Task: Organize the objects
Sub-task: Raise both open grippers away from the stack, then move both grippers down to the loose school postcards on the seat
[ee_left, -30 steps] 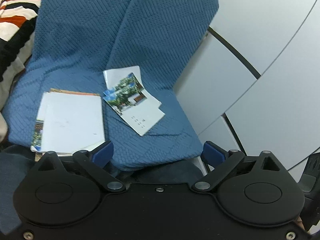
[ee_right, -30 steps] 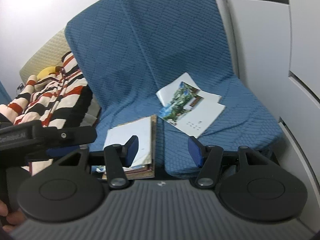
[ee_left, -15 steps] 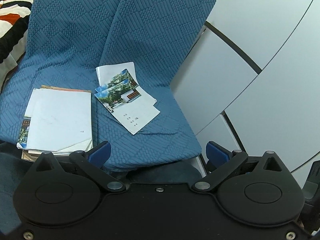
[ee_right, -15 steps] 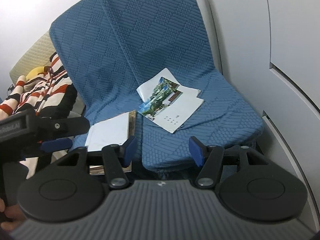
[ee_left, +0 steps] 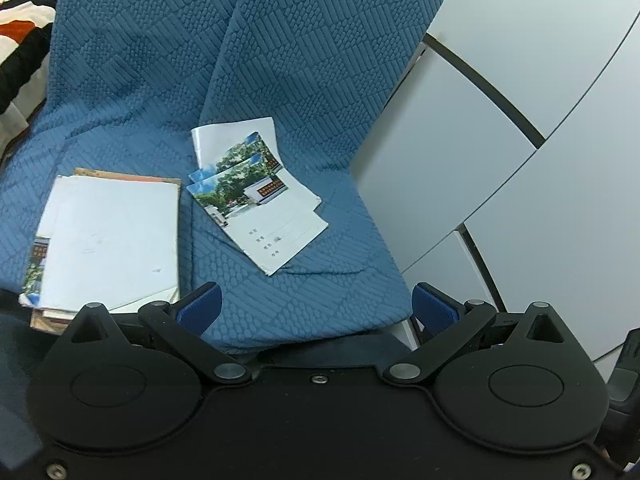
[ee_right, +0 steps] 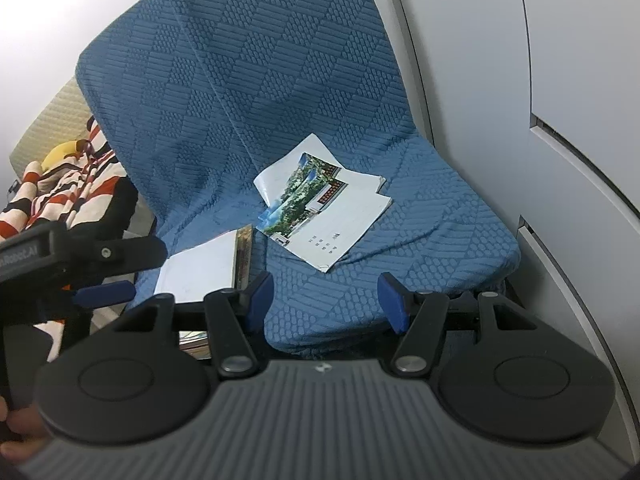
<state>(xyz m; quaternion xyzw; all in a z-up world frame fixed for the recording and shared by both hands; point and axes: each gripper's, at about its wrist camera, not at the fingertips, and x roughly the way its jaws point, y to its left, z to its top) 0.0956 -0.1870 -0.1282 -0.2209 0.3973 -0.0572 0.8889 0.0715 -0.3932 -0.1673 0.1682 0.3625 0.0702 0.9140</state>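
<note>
1. Left hand-held gripper (ee_left: 316,304): jaws apart, empty, hovering off the near seat edge.
2. Right hand-held gripper (ee_right: 326,300): jaws apart, empty.
3. Loose booklets (ee_left: 260,196) lie fanned on the blue seat cover (ee_left: 320,280), ahead of both grippers; long axis diagonal, near-right to far-left.
4. Neat stack (ee_left: 108,240) sits left, nearer the left hand-held gripper.

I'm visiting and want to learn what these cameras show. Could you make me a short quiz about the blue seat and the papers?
1. True or false: the loose booklets lie on the blue seat cover.
2. What sits beside them? A) neat stack of books B) mug C) shoe
3. Is anything held in the left gripper or the right gripper?

Key: 1 true. 2 A. 3 No, both stand open and empty.
</note>
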